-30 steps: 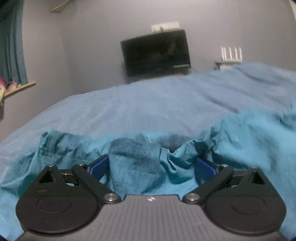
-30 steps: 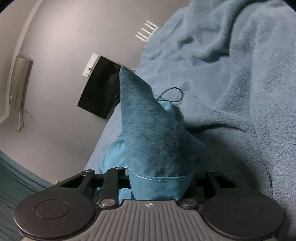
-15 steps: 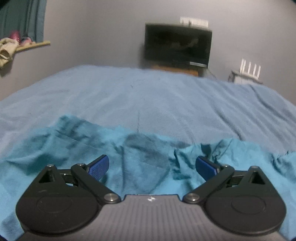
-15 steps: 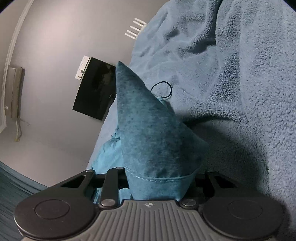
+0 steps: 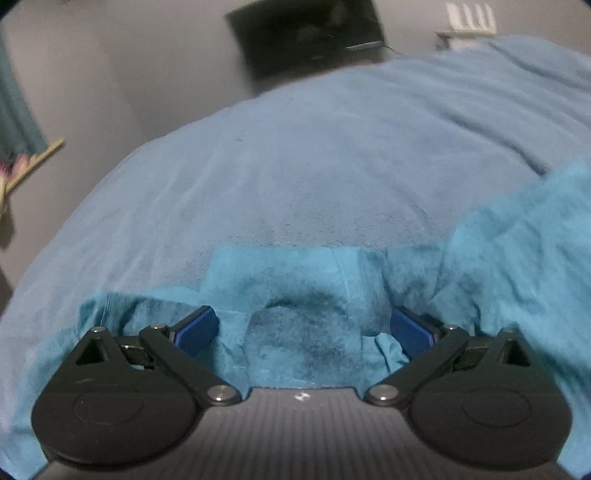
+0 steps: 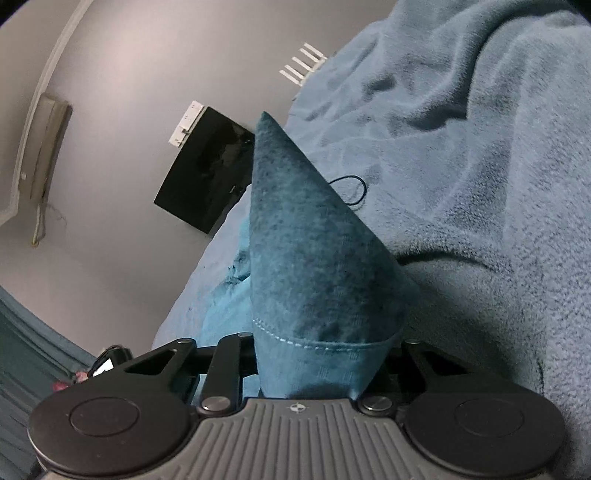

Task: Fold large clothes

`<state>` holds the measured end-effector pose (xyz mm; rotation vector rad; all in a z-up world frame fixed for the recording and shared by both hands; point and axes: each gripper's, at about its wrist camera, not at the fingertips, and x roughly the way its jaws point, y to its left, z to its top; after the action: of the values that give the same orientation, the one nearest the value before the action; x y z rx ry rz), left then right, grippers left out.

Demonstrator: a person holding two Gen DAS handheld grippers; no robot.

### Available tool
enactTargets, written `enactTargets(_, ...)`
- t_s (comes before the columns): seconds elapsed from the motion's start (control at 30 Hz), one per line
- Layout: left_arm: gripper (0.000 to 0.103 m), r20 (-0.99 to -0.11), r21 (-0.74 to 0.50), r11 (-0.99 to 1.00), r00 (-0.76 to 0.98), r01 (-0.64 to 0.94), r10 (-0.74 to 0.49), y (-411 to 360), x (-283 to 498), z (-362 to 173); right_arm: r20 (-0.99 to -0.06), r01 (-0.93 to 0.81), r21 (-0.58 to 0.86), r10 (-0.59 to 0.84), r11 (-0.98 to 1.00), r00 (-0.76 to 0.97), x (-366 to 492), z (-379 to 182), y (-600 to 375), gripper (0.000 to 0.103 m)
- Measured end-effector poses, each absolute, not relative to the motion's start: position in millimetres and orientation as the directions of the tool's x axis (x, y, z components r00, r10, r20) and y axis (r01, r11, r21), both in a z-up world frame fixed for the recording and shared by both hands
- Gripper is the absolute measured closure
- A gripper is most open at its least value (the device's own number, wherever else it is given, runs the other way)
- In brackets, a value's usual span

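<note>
A fuzzy light-blue fleece blanket [image 5: 332,155] covers the bed. Beyond it, a black flat-screen television [image 5: 306,33] hangs on the grey wall [image 6: 122,74], with a white antennaed router [image 6: 303,64] near it. A thin dark cord loop [image 6: 351,188] lies on the blanket.

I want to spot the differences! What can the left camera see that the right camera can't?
Only the left view shows the wooden ledge, the curtain and the open left gripper over flat teal cloth. Only the right view shows the wall phone, a black cord loop and the right gripper closing on a cloth peak. Both show the TV, router and blanket.
</note>
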<state>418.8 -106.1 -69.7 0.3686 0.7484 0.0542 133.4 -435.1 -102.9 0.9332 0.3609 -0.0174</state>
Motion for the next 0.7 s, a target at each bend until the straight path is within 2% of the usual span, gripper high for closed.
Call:
enactTargets(0.07,0.001,-0.638,0.344,0.935,0.752,0.083,0.168,-104.7,415.2,-57.9,-0.315,0.172,0.772,0.133,0.612,0.940,133.3,-103.6,-434.7,0.078)
enactTargets(0.17,0.001,-0.551,0.319,0.945,0.825,0.068,0.126,-92.0,374.8,-35.9,-0.319,0.177,0.766,0.126,0.619,0.939,135.4,-103.8,-434.4,0.078)
enactTargets(0.23,0.001,-0.512,0.316,0.941,0.857,0.119,0.063,-84.0,331.2,-26.0,-0.319,0.177,0.759,0.122,0.627,0.940,133.6,-104.5,-434.6,0.078)
enactTargets(0.37,0.001,-0.504,0.300,0.921,0.861,0.250,-0.070,-69.5,243.0,-32.4,-0.320,0.178,0.737,0.105,0.652,0.942,134.4,-103.6,-430.0,0.078)
enactTargets(0.47,0.001,-0.490,0.296,0.921,0.868,0.251,-0.079,-74.9,227.7,-47.9,-0.325,0.188,0.719,0.084,0.669,0.942,129.3,-106.0,-425.3,0.078)
enactTargets(0.57,0.001,-0.459,0.265,0.939,0.885,0.220,-0.078,-83.5,243.8,-48.4,-0.331,0.202,0.710,0.066,0.675,0.941,126.7,-105.6,-422.8,0.078)
enactTargets(0.6,0.001,-0.480,0.268,0.938,0.875,0.221,-0.069,-88.4,251.5,-54.4,-0.334,0.206,0.706,0.062,0.677,0.941,123.9,-106.9,-423.9,0.078)
enactTargets(0.7,0.001,-0.651,0.253,0.918,0.755,0.305,-0.071,-96.4,274.3,-86.9,-0.336,0.210,0.699,0.055,0.684,0.940,119.8,-108.0,-425.7,0.078)
